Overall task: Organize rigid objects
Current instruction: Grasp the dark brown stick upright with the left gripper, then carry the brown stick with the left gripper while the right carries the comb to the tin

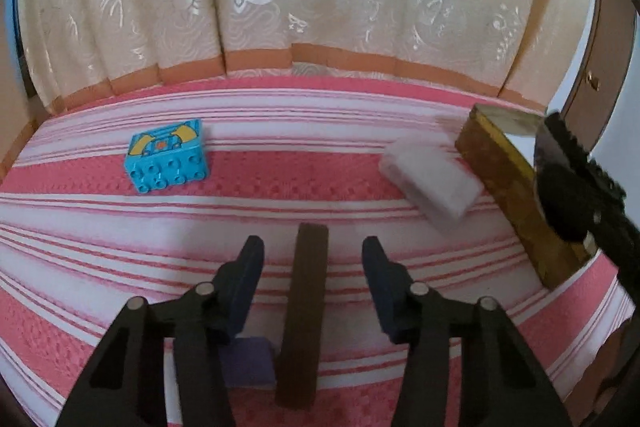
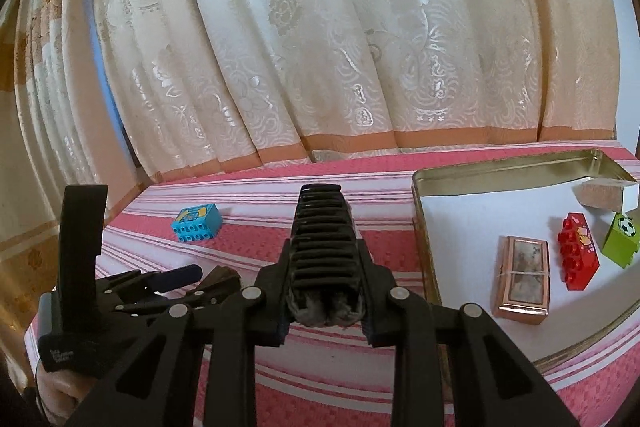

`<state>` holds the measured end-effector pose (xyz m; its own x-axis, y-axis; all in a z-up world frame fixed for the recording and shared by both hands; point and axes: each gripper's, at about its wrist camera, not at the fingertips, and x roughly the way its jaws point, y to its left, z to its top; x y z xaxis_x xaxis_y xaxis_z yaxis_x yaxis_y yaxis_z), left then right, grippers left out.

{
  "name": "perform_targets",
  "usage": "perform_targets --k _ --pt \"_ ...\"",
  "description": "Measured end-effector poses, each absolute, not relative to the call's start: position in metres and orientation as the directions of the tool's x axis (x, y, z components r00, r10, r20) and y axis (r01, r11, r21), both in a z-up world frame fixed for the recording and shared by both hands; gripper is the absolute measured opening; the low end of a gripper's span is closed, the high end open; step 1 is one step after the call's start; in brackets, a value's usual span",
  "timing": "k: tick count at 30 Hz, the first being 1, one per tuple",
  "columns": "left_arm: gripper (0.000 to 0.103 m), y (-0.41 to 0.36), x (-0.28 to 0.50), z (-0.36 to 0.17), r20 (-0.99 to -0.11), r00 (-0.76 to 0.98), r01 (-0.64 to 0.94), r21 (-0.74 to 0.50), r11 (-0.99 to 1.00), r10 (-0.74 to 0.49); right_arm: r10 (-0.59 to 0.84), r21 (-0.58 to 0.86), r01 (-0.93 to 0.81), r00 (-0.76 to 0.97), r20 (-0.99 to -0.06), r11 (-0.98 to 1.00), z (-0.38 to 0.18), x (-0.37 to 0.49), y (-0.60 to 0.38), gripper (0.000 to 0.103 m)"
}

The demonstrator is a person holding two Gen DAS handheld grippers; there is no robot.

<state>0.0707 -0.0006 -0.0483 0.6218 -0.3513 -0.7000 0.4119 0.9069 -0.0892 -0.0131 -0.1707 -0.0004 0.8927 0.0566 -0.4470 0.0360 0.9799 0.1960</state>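
Observation:
My left gripper (image 1: 312,251) is open, its fingers on either side of a long brown block (image 1: 304,311) lying on the pink striped cloth (image 1: 120,299). A small purple block (image 1: 250,363) lies under its left finger. A blue toy brick (image 1: 168,157) sits far left, also in the right wrist view (image 2: 197,223). A blurred white block (image 1: 430,181) is in front of the gold tin tray (image 1: 504,187). My right gripper (image 2: 322,199) is shut with nothing between its ribbed pads. The tray (image 2: 424,227) holds a copper box (image 2: 522,277), a red brick (image 2: 578,251), a green cube (image 2: 622,239) and a tan block (image 2: 602,193).
Cream patterned curtains (image 2: 320,47) hang behind the table's far edge. The right gripper's dark finger (image 1: 568,183) crosses the tray's edge in the left wrist view. The left gripper and its handle (image 2: 80,267) show at the left in the right wrist view.

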Motion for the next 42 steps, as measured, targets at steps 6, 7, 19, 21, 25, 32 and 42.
perform_targets --k 6,7,19,21,25,32,42 --pt "0.023 -0.01 0.06 -0.055 -0.733 0.536 0.496 -0.127 0.859 -0.418 0.054 0.213 0.049 0.891 -0.452 0.976 -0.003 -0.014 -0.175 0.029" --pt "0.022 -0.01 0.061 -0.057 -0.738 0.525 0.497 -0.138 0.857 -0.423 0.052 0.214 0.051 0.891 -0.451 0.975 -0.003 -0.014 -0.175 0.029" --pt "0.038 -0.026 0.054 -0.055 -0.753 0.546 0.52 -0.038 0.854 -0.366 0.045 0.222 0.061 0.896 -0.442 0.973 -0.003 -0.015 -0.179 0.029" --pt "0.038 -0.028 0.052 -0.054 -0.754 0.561 0.516 -0.004 0.857 -0.341 0.043 0.226 0.065 0.896 -0.441 0.972 -0.002 -0.014 -0.18 0.029" --pt "0.014 -0.019 0.056 -0.052 -0.751 0.565 0.488 -0.03 0.872 -0.342 0.037 0.239 0.073 0.903 -0.427 0.968 0.001 -0.016 -0.186 0.029" --pt "0.014 -0.019 0.048 -0.049 -0.722 0.624 0.441 0.009 0.897 -0.3 0.034 0.274 0.081 0.92 -0.391 0.958 0.009 -0.021 -0.201 0.029" --pt "0.014 -0.015 0.032 -0.028 -0.583 0.727 0.367 -0.115 0.923 -0.362 0.002 0.274 0.105 0.932 -0.364 0.956 0.015 -0.032 -0.234 0.029"
